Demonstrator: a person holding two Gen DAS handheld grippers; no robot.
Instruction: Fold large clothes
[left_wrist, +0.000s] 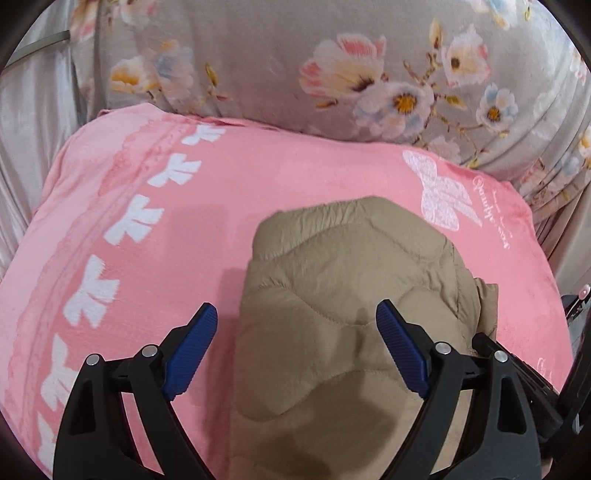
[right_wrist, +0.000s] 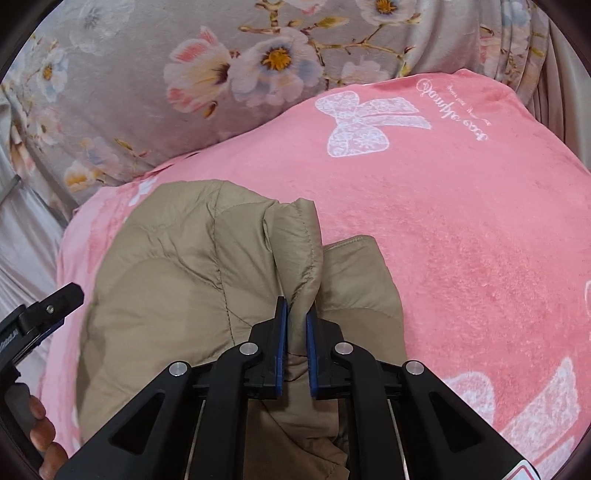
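Right gripper: jaws clenched on a raised ridge of the tan quilted jacket, which lies on the pink blanket. Left gripper: released, poised above the jacket's bulk. Floral pillow at 12 o'clock. Judged step: mid-fold. Next: carry pinched edge toward 9 o'clock, left pressing flat.

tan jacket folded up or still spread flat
Folded: the tan jacket lies as a compact bundle on the pink blanket, one doubled edge pinched in the right gripper.
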